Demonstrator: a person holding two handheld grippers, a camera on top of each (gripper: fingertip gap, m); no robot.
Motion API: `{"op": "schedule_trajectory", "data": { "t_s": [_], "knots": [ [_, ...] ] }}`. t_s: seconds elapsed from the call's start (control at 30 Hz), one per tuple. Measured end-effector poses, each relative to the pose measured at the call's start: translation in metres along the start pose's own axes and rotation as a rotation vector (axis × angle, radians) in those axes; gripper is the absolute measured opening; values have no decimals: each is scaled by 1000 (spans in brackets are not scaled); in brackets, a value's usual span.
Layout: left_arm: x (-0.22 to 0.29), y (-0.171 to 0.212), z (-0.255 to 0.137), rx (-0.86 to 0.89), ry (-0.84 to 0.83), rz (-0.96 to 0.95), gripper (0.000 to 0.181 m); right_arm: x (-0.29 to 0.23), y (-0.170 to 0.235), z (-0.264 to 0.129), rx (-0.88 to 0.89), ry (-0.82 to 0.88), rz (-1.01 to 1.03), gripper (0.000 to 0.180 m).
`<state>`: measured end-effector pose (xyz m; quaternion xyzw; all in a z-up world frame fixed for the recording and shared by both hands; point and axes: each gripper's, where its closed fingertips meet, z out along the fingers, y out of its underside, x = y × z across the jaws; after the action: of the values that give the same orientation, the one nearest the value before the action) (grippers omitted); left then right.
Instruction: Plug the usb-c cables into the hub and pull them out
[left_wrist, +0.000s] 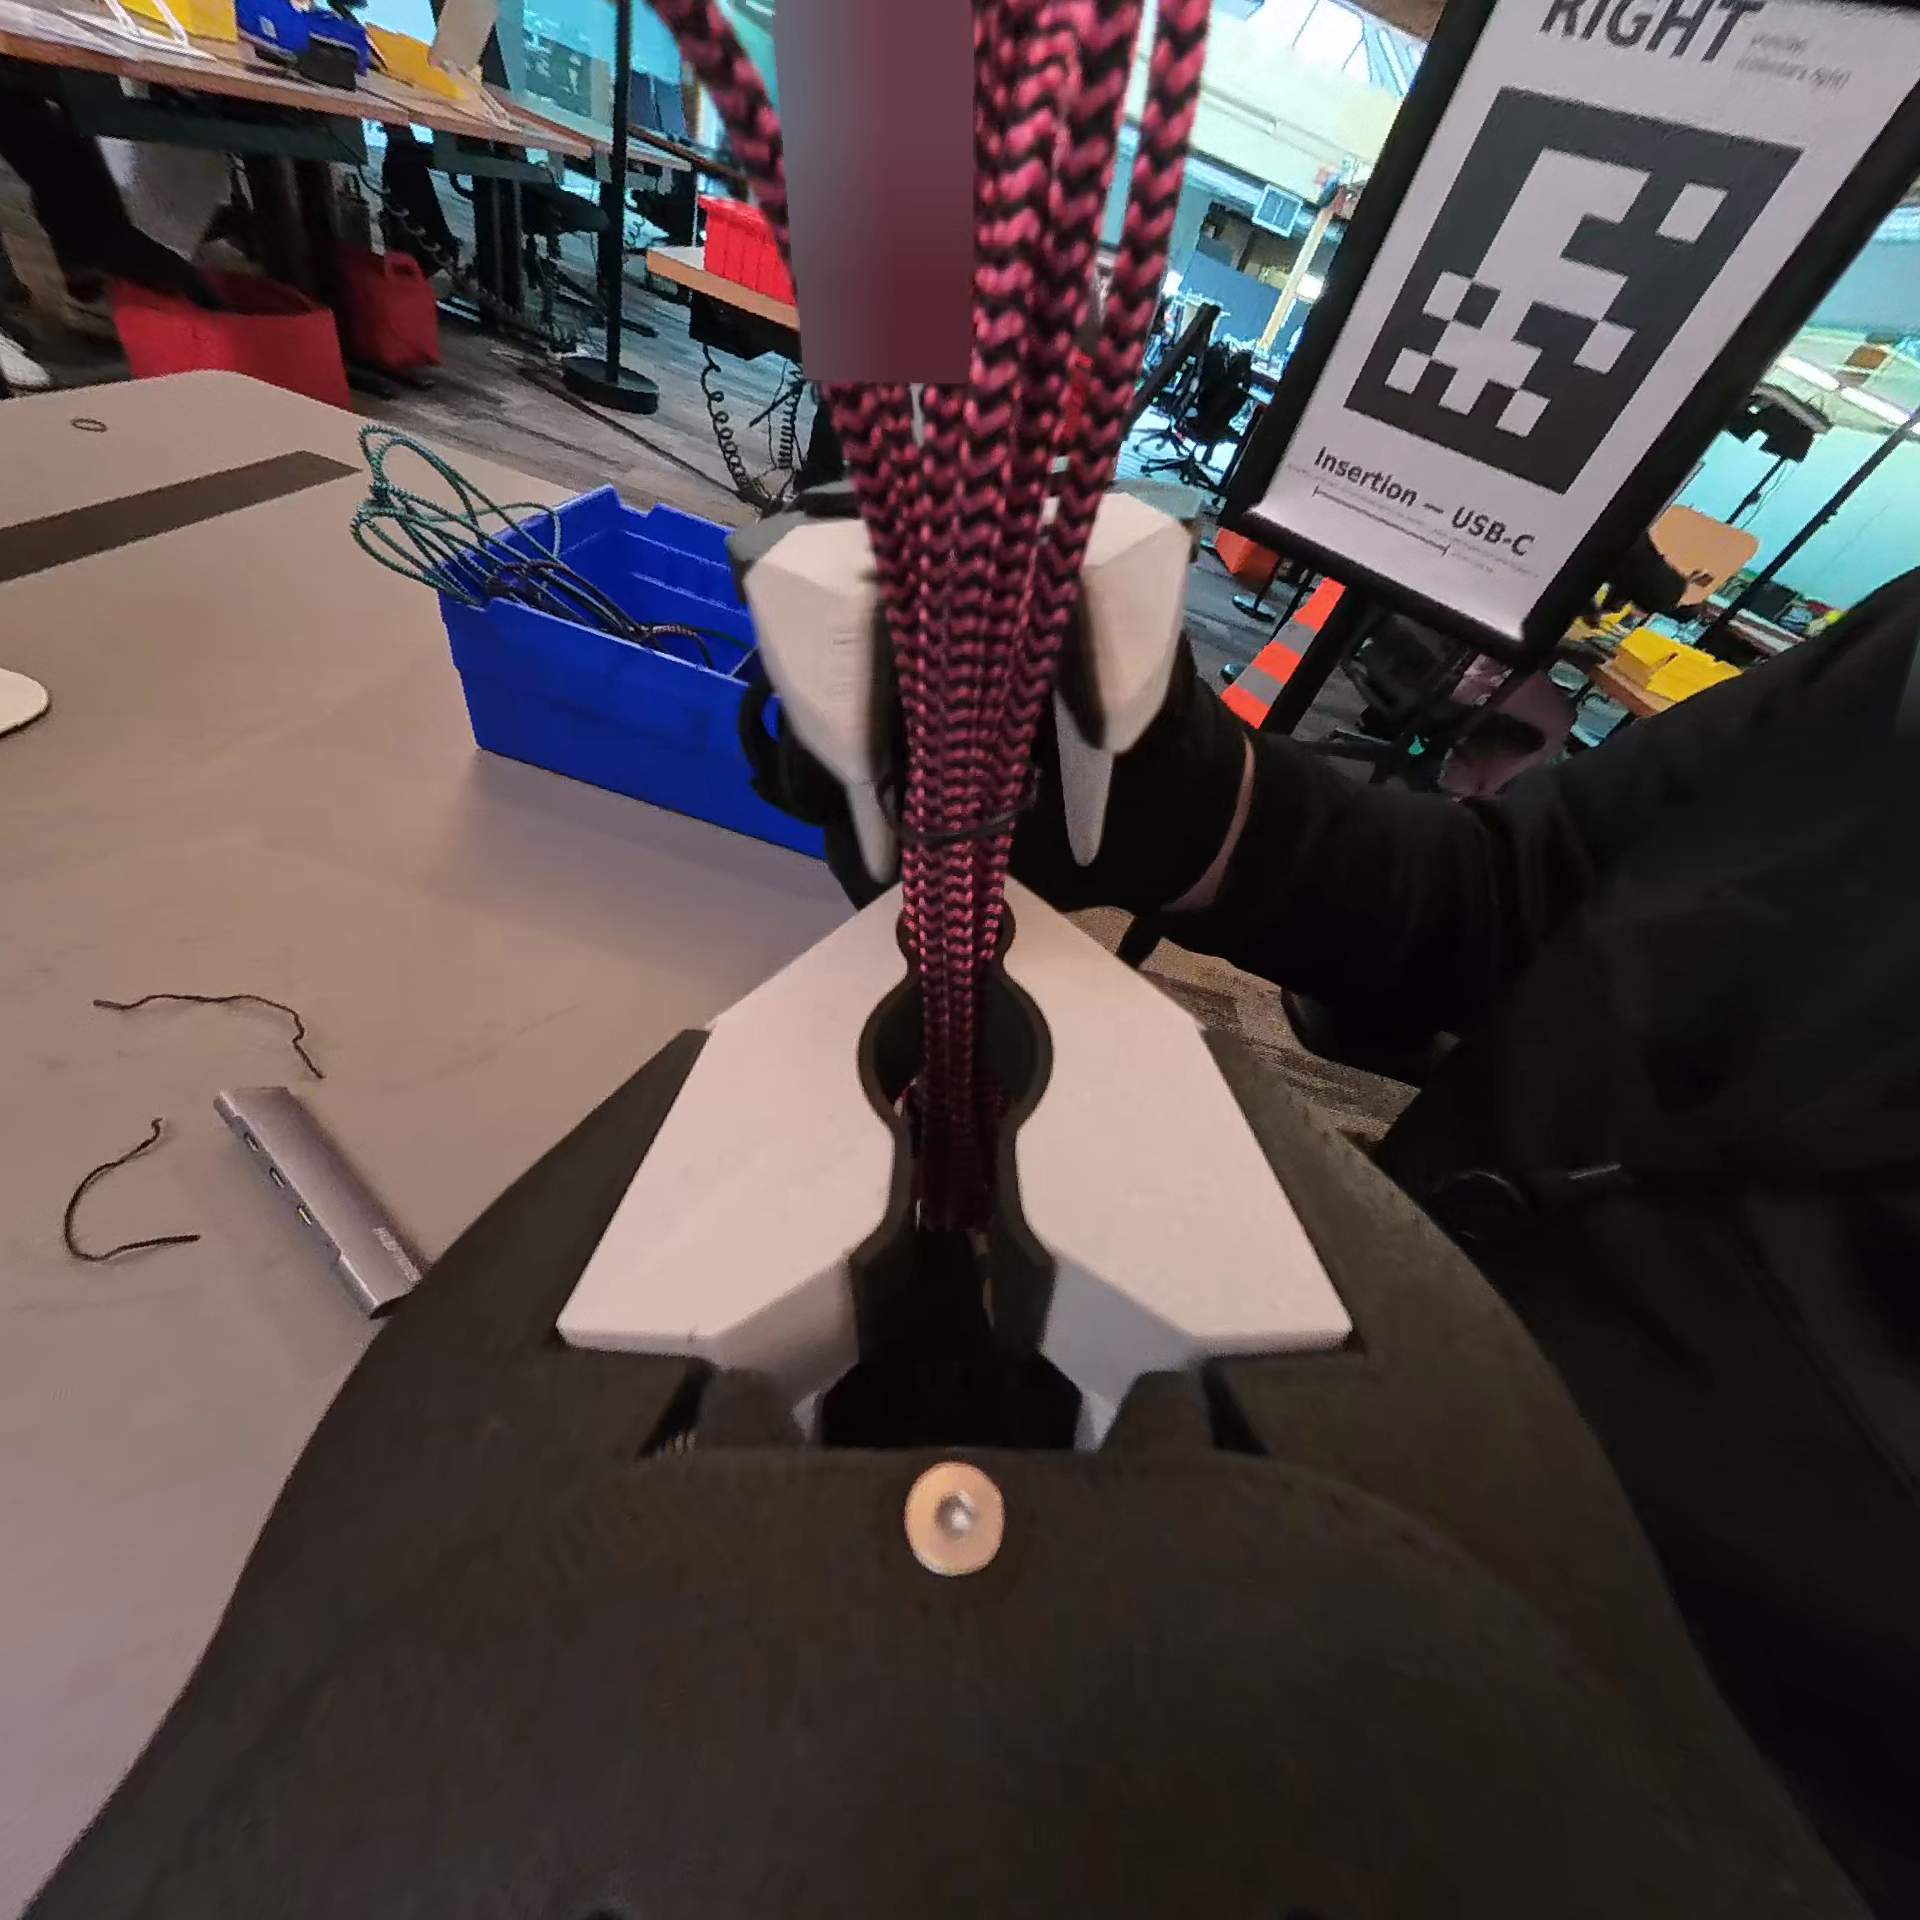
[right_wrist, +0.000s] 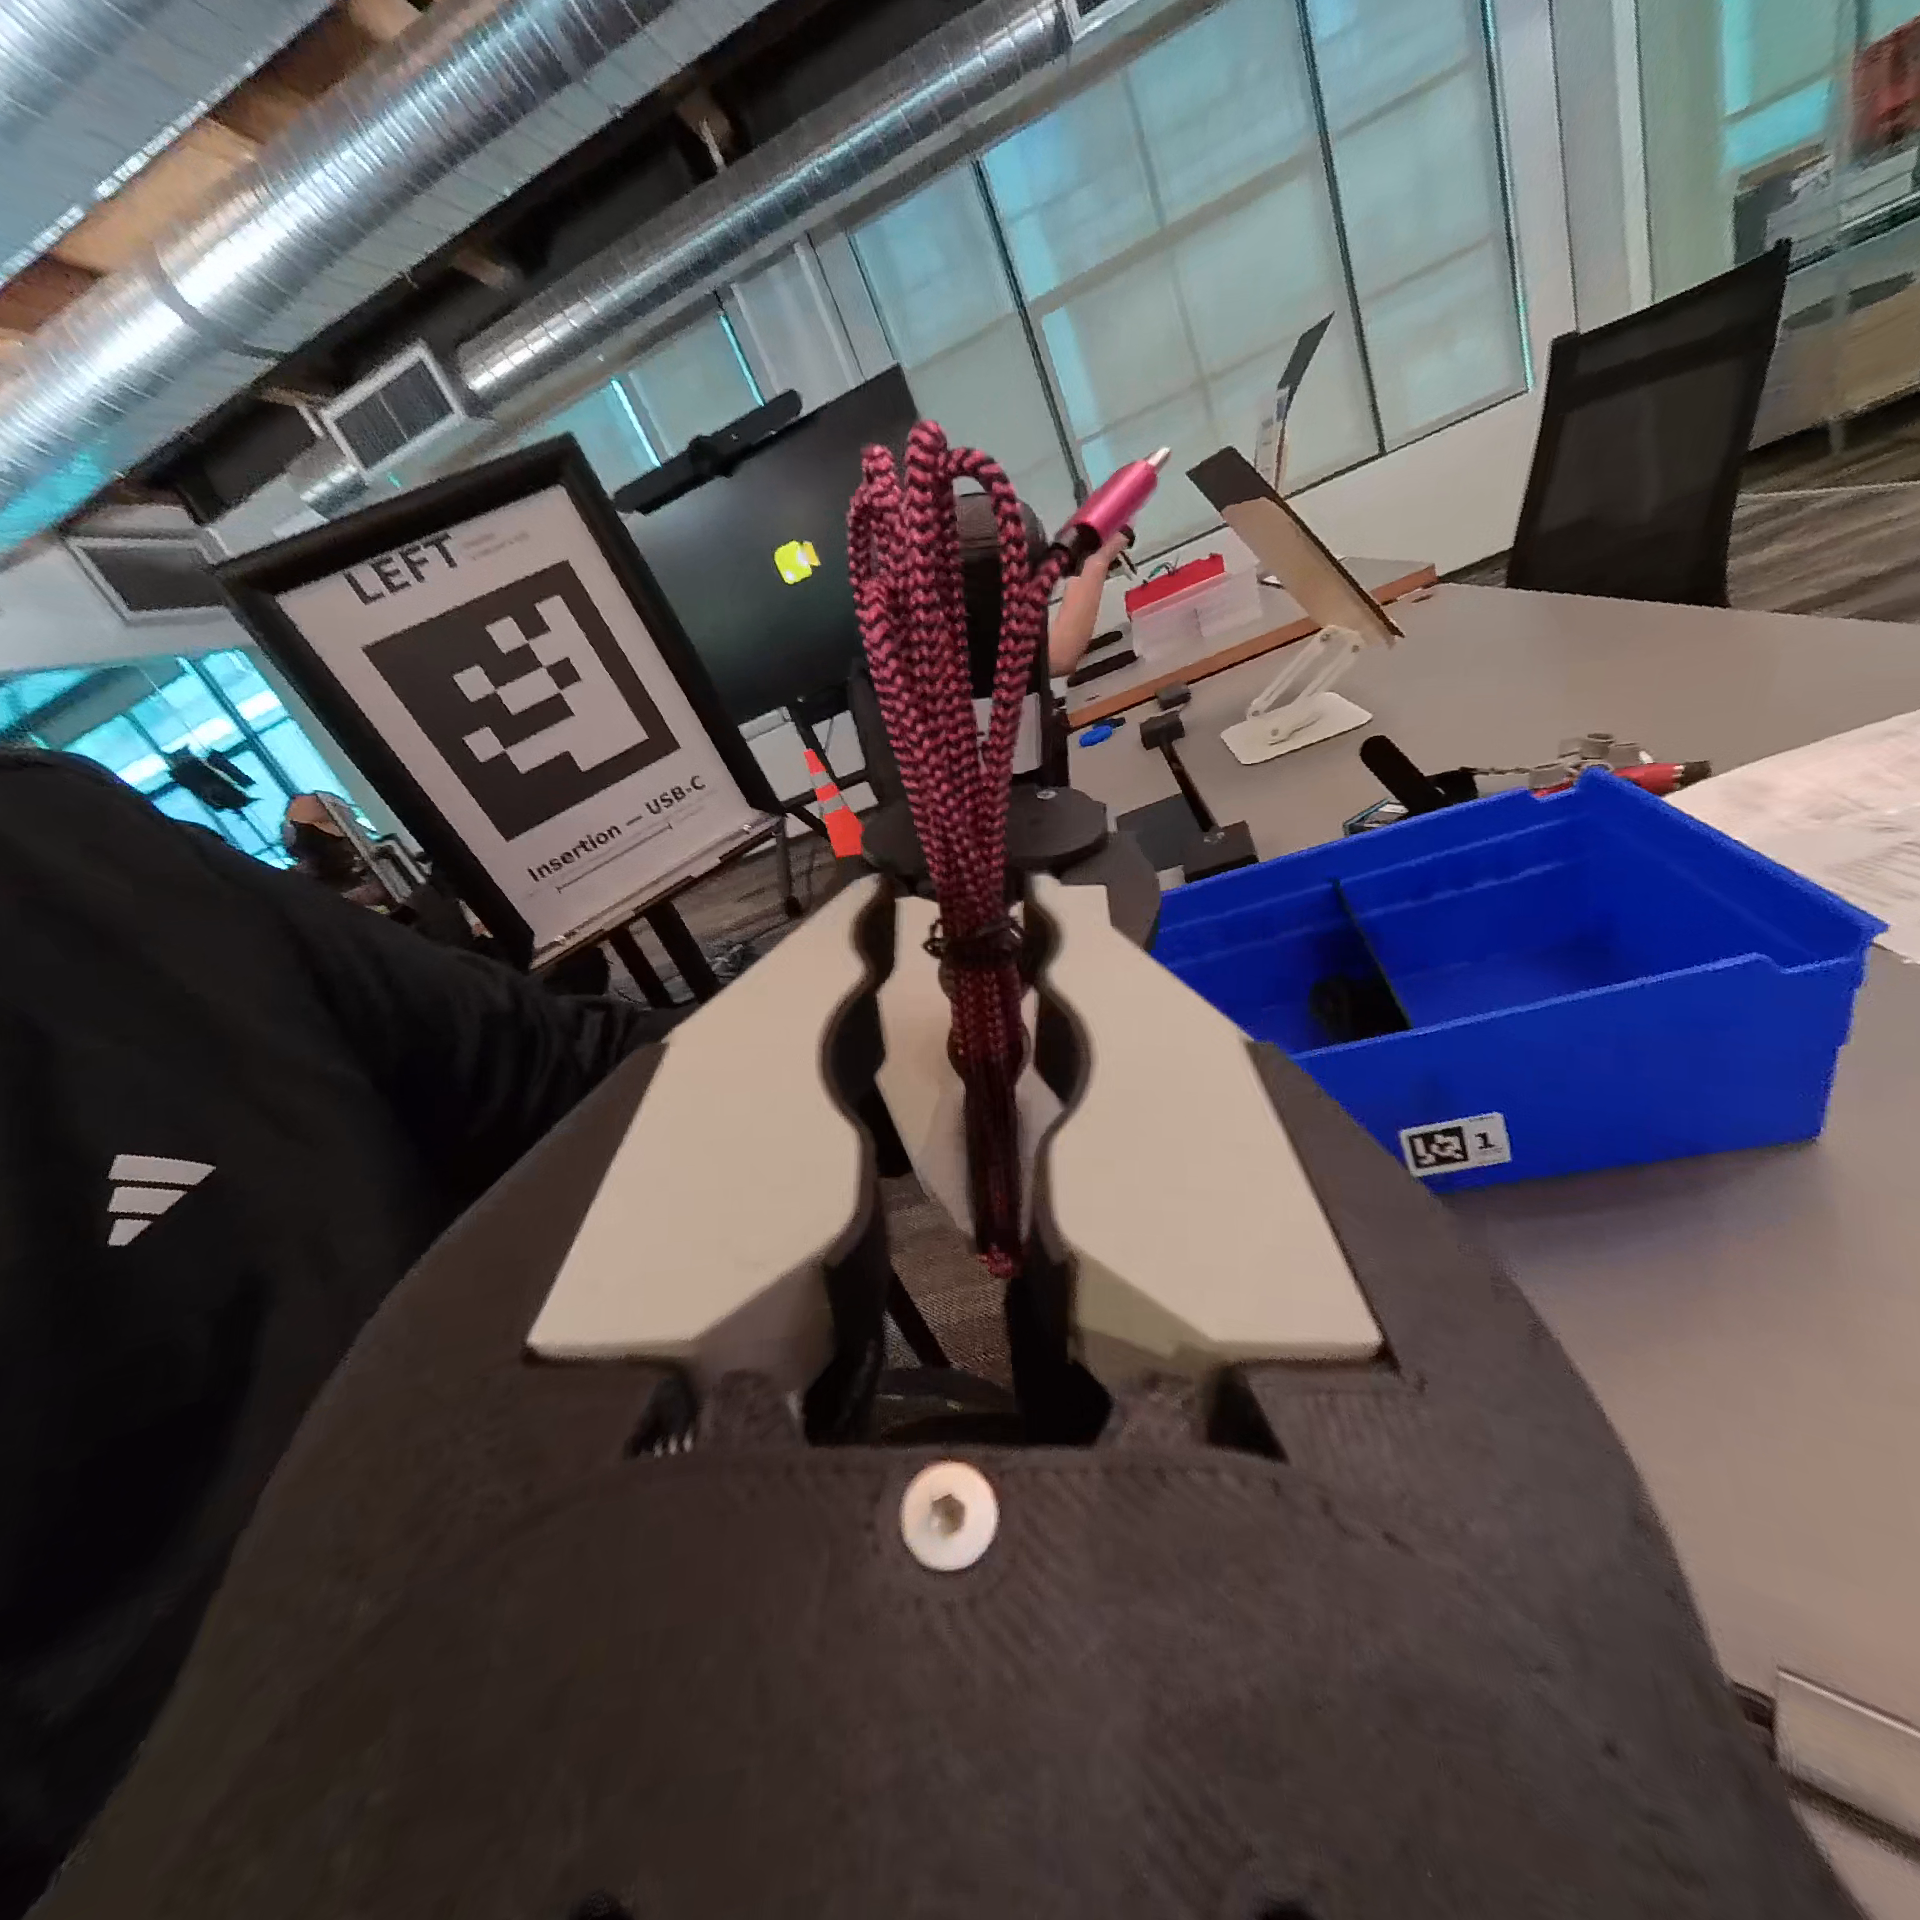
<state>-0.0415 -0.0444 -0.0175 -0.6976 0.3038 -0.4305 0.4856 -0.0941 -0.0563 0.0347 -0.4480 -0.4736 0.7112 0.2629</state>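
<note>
A bundle of pink-and-black braided usb-c cable (left_wrist: 966, 675), bound by a thin black tie (left_wrist: 961, 831), hangs in the air between both grippers. My left gripper (left_wrist: 956, 925) is shut on the bundle, which runs through the notch between its white fingers. My right gripper (left_wrist: 977, 852) points down at it from above with its jaws open on either side of the bundle, and its right pad stands clear of it. In the right wrist view the bundle (right_wrist: 956, 675) stands up between my open right gripper (right_wrist: 956, 894), with a pink connector (right_wrist: 1117, 494) at the top. The grey hub (left_wrist: 322, 1195) lies on the table at lower left.
A blue bin (left_wrist: 623, 665) holding a green cable (left_wrist: 447, 520) stands behind the hub; it also shows in the right wrist view (right_wrist: 1558, 987). Two loose black ties (left_wrist: 208, 1013) lie on the grey table (left_wrist: 260, 831). A marker sign on a stand (left_wrist: 1558, 312) is at right. A gloved hand (left_wrist: 1195, 810) holds the right gripper. The tips of one gripper are about 7 centimetres away from the tips of the other.
</note>
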Motion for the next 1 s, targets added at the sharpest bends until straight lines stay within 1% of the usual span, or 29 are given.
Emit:
{"op": "schedule_trajectory", "data": {
  "t_s": [0.03, 0.07, 0.17, 0.27, 0.33, 0.37, 0.43, 0.53, 0.57, 0.6, 0.77, 0.83, 0.87, 0.9, 0.93, 1.0],
  "knots": [
    [-1, 0, 0, 8, -3, 2, 2, 1, 0, 0, 9, 1, 0, 13],
    [-1, -1, -1, 20, -2, -3, 2, 3, -1, -1, 15, 14, -9, 10],
    [-2, -5, -2, 38, -12, -2, 2, 3, -2, -3, 21, 23, -31, 10],
    [-1, -8, -1, 63, -9, -13, 2, 2, -4, -3, 27, 22, -41, 12],
    [-2, -13, -3, 93, -7, -23, 2, 1, -5, -3, 36, 17, -42, 20],
    [-2, -14, -5, 103, -2, -28, 1, 1, -5, -3, 42, 19, -47, 21],
    [0, -13, -4, 96, 9, -26, 1, 2, -5, -3, 37, 33, -75, 14],
    [0, -16, -4, 113, 10, -41, 1, 2, -8, -6, 48, 44, -91, 11],
    [-1, -17, -4, 118, 3, -45, 2, 3, -9, -7, 53, 57, -104, 8],
    [-1, -17, -4, 120, 7, -48, 1, 0, -9, -7, 54, 51, -125, 0],
    [-5, -16, -6, 112, -7, -52, 1, -2, -12, -6, 57, 75, -176, 0],
    [-6, -15, -5, 108, -22, -39, 1, -2, -12, -6, 50, 70, -153, 0],
    [-7, -14, -4, 101, -36, -30, 1, 2, -11, -7, 47, 84, -130, 4],
    [-10, -13, -4, 92, -64, -11, 2, 7, -12, -9, 56, 107, -111, 12],
    [-10, -11, -3, 80, -77, 7, 2, 11, -12, -10, 53, 120, -93, 17],
    [-9, -9, -1, 65, -77, 21, 2, 11, -11, -10, 55, 108, -87, 17]
  ]
}}
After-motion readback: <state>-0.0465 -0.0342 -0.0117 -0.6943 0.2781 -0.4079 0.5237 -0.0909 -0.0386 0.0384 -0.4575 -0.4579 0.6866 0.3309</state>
